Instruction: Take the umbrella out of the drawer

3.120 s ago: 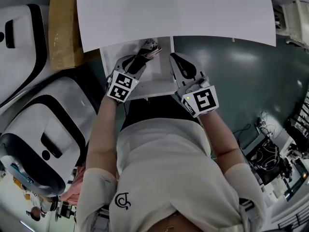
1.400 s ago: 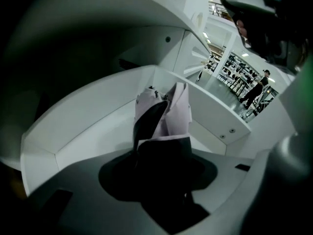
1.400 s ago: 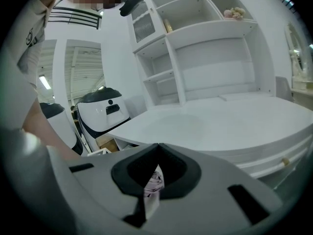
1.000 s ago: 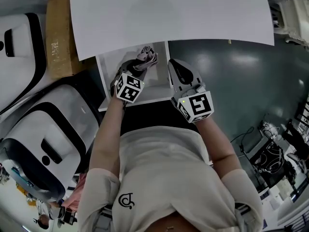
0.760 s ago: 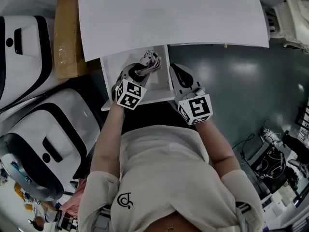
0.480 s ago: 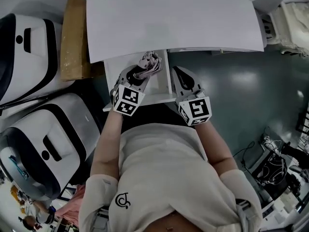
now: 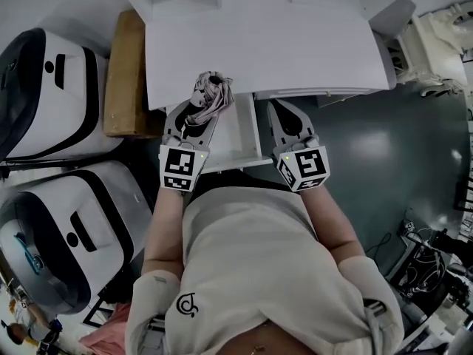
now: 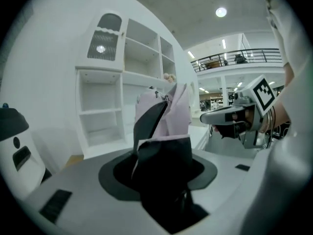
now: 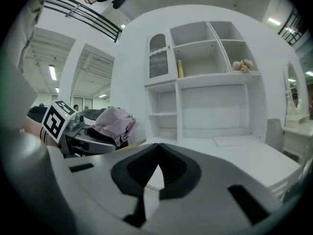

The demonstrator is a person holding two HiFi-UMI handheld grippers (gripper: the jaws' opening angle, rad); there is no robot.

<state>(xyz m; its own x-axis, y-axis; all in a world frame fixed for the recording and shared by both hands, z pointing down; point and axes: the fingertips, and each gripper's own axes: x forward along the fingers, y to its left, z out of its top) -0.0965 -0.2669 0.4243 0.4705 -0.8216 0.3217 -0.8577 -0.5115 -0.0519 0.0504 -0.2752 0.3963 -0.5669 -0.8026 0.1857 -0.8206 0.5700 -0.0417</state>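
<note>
Head view places the folded umbrella (image 7: 211, 89), a bundle of pale pink fabric with a dark strap, over the far left corner of the open drawer (image 7: 256, 128), where it overlaps the edge of the white desk top (image 7: 295, 43) beyond the drawer. It is clamped between the jaws of the left gripper (image 7: 198, 117), which is held over the drawer's left side with its marker cube just past the drawer's front. In the left gripper view the umbrella (image 8: 165, 112) is seen standing up out of the left gripper (image 8: 164, 151), with the dark jaws pressed against its lower part and the pink folds spread above them.

The right gripper (image 7: 284, 120) is held just beside the drawer's right wall. In the right gripper view its jaws (image 9: 157, 153) are seen together at the tips, with nothing between them, and the umbrella (image 9: 115, 121) is seen off to the side in the other gripper.

Beyond the drawer, on the desk, a white shelf unit (image 9: 205, 82) with open compartments is seen, and a small bottle (image 9: 180, 68) and a soft toy (image 9: 241, 65) are kept in its upper compartments. Left of the drawer a brown cardboard box (image 7: 126, 80) and two white-and-black machines (image 7: 52, 95) are stood. Right of the drawer dark green floor (image 7: 384, 146) is visible.
</note>
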